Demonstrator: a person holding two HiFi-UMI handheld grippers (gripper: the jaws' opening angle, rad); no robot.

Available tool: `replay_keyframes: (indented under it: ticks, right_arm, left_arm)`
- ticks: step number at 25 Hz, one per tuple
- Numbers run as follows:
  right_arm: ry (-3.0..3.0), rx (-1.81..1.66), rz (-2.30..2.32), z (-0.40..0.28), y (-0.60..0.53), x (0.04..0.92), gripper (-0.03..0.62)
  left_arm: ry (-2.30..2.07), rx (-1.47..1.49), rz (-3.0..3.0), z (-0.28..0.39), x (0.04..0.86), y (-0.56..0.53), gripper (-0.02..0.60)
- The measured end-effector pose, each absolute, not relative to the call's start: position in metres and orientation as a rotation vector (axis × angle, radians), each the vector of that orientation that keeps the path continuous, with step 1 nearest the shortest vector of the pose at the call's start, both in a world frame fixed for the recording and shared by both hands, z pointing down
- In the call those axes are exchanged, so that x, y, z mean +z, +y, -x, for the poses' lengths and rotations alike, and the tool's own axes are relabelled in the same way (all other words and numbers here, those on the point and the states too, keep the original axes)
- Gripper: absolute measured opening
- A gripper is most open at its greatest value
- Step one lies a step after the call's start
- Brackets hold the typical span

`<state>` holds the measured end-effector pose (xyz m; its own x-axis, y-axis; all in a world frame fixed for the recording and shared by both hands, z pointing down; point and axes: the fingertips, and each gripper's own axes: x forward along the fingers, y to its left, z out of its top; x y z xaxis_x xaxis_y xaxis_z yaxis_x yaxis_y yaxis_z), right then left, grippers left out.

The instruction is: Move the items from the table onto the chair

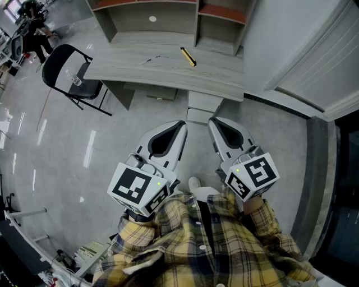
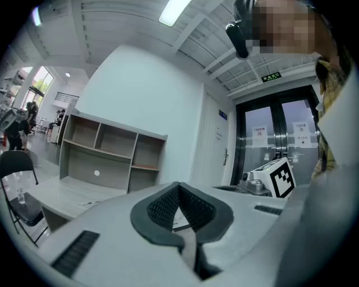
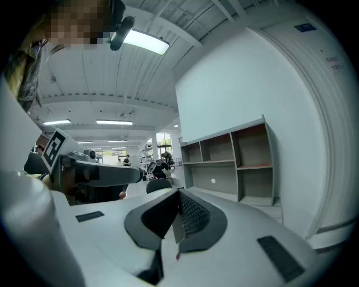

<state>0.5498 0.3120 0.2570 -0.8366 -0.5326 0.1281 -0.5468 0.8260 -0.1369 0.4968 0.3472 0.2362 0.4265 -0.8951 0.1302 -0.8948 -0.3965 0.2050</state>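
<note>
A yellow and black tool (image 1: 188, 56) lies on the grey wooden table (image 1: 168, 73), with a thin dark pen-like item (image 1: 151, 59) to its left. The black folding chair (image 1: 67, 72) stands off the table's left end with a clear cup (image 1: 77, 80) on its seat. My left gripper (image 1: 182, 124) and right gripper (image 1: 212, 120) are held side by side close to my body, short of the table and pointing at it. In the left gripper view my left gripper (image 2: 179, 185) is shut and holds nothing. My right gripper (image 3: 179, 191) is shut too, with nothing in it.
A shelf unit (image 1: 168, 14) stands on the back of the table, with a small white disc (image 1: 152, 19) in one bay. A white wall and door panel (image 1: 303, 50) run along the right. People and equipment (image 1: 31, 28) stand at the far left.
</note>
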Motion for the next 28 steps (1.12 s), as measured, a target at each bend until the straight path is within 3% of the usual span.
replay_keyframes:
  ticks: [17,28]
  right_arm:
    - [-2.977,0.198,-0.752,-0.584,0.291,0.246,0.015]
    - [-2.977,0.239,-0.649,-0.541,0.268,0.264,0.015]
  left_arm:
    - [-1.680,-0.030,-2.367,-0.519,0.239,0.334,0.003]
    - [-1.798,-0.053,-2.258,-0.460,0.249,0.319,0.003]
